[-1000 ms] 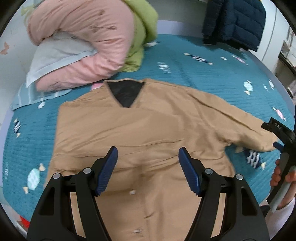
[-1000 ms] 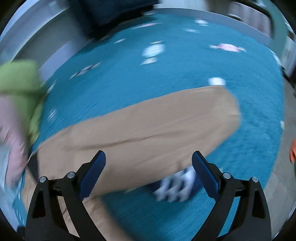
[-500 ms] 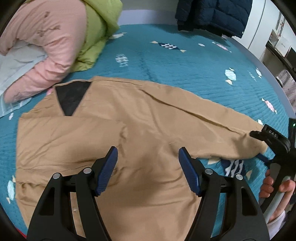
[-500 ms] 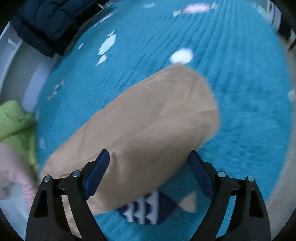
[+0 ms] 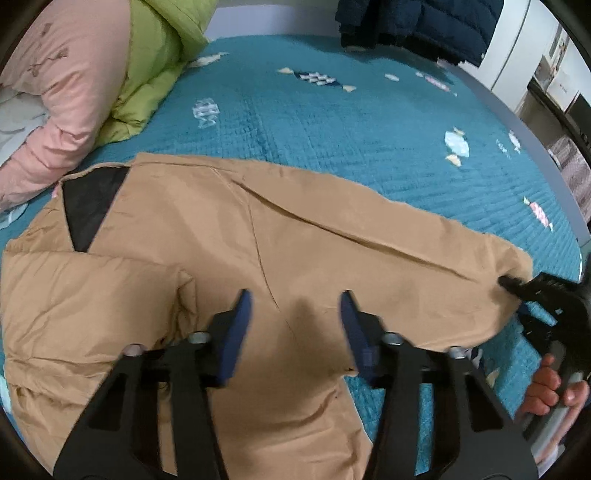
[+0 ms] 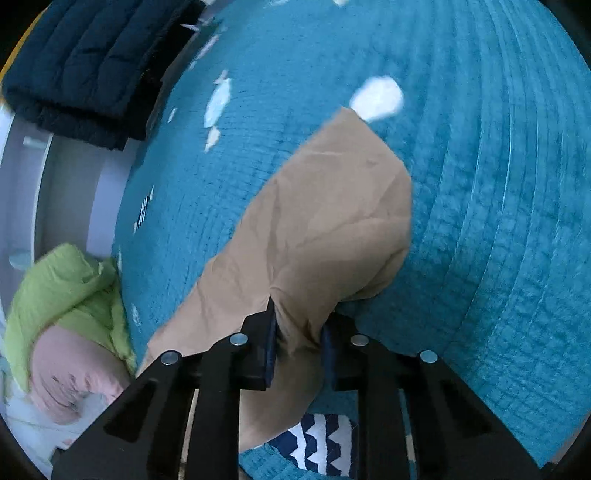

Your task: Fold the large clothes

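Observation:
A tan jacket [image 5: 229, 258] with a black collar lining [image 5: 90, 201] lies flat, front up, on the teal bedspread [image 5: 332, 122]. Its right sleeve [image 5: 424, 266] stretches out to the right. My left gripper [image 5: 295, 325] is open and empty, hovering low over the jacket near the armpit. My right gripper [image 6: 297, 339] is shut on the sleeve near its cuff [image 6: 332, 229], and the fabric bunches between its jaws. The right gripper also shows in the left wrist view [image 5: 517, 290], at the sleeve's end, with the person's hand below it.
A pink quilt [image 5: 66, 92] and a green quilt [image 5: 162, 59] are piled at the back left of the bed. A dark navy puffer jacket [image 5: 421, 22] hangs at the far edge. The bed's right edge [image 5: 554, 177] lies close beyond the sleeve.
My right gripper has come down on the sleeve's cuff end and shut on it. My left gripper has moved right and lower over the jacket, staying open.

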Available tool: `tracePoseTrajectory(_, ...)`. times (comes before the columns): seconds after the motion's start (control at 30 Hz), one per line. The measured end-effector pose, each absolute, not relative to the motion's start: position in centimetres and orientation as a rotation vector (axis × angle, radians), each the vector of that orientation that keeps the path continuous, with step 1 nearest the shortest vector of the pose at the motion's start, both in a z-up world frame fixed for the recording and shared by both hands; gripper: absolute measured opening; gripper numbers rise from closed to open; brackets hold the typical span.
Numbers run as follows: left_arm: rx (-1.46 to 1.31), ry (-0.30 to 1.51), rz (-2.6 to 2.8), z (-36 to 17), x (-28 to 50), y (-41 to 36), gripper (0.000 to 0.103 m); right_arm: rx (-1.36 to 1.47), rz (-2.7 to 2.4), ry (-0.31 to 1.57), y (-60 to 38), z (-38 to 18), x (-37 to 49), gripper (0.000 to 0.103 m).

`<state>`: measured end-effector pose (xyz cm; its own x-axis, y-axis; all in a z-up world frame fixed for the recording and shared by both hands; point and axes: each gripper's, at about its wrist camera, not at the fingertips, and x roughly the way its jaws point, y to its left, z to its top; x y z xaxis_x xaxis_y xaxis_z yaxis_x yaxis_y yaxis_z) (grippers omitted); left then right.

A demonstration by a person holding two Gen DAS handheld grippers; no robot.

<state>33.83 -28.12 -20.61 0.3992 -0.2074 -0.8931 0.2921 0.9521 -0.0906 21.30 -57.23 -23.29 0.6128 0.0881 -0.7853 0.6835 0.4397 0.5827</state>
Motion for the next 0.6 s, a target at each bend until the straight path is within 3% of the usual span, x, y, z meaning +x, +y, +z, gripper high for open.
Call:
tracePoseTrajectory(0.07, 0.112, 1.139, -0.308, -21.7, 34.3, -28.5, 0.031, 0.972, -0.432, 0.823, -56.3, -21.2, 21.4, 0.018)
tracePoseTrajectory(0.13, 0.147, 1.165, -0.287, -23.8, 34.9, -28.7, 0.012, 0.893, -0.432, 0.797, -55.6, -19.7, 21.4, 0.018)
tracePoseTrajectory(0.17, 0.162, 1.181, -0.277, -24.7, 35.2, -28.8, 0.010, 0.850, -0.432, 0.784, -55.1, -19.0, 21.3, 0.018)
tracePoseTrajectory(0.27, 0.143, 1.195, -0.258, -27.3, 35.9, -28.4, 0.010, 0.790, -0.409, 0.765, -54.1, -17.8, 21.6, 0.018)
tracePoseTrajectory(0.6, 0.121, 1.192, -0.246, -27.8, 36.3, -28.1, 0.009, 0.625, -0.316, 0.668, -49.1, -12.3, 23.0, 0.017)
